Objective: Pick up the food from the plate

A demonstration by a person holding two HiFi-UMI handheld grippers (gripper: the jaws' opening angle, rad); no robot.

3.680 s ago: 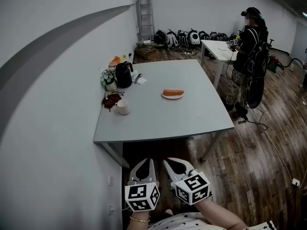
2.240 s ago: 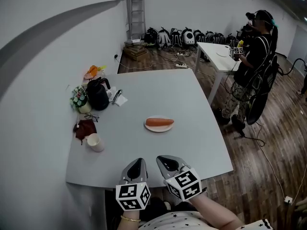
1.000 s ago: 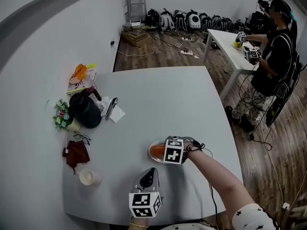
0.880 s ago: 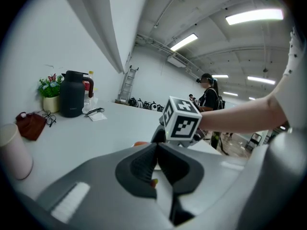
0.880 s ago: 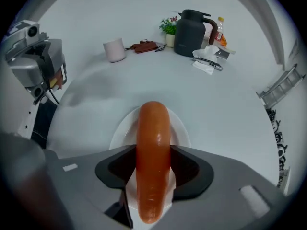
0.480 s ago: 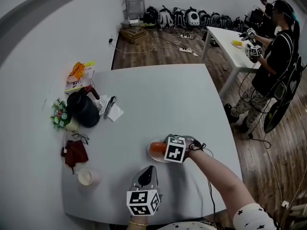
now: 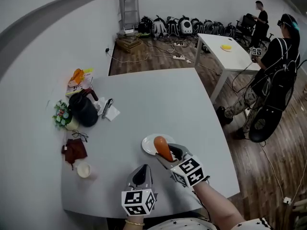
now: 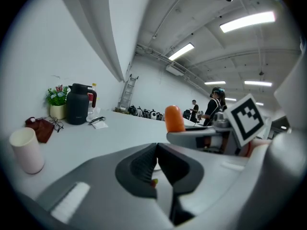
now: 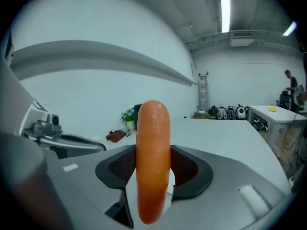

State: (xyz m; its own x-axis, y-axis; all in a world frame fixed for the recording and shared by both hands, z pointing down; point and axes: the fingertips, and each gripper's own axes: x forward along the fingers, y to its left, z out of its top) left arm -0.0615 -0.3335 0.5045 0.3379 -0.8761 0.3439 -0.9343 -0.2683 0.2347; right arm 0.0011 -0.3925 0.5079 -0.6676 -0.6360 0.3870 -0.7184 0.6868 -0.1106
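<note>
My right gripper is shut on an orange sausage, held upright above the near edge of the white plate on the grey table. In the right gripper view the sausage stands vertical between the jaws of the right gripper. My left gripper rests low over the table's near side, jaws closed together on nothing. From the left gripper view the left gripper shows its jaws meeting, with the sausage beyond to the right.
A black kettle, flower pot, dark red cloth and white cup line the table's left side. Papers and a pen lie by the kettle. A second white table and two people stand at the right.
My right gripper reached to the plate, shut on the sausage, and has lifted it back toward me, turning it upright. The plate is now bare. My left gripper stayed low.
</note>
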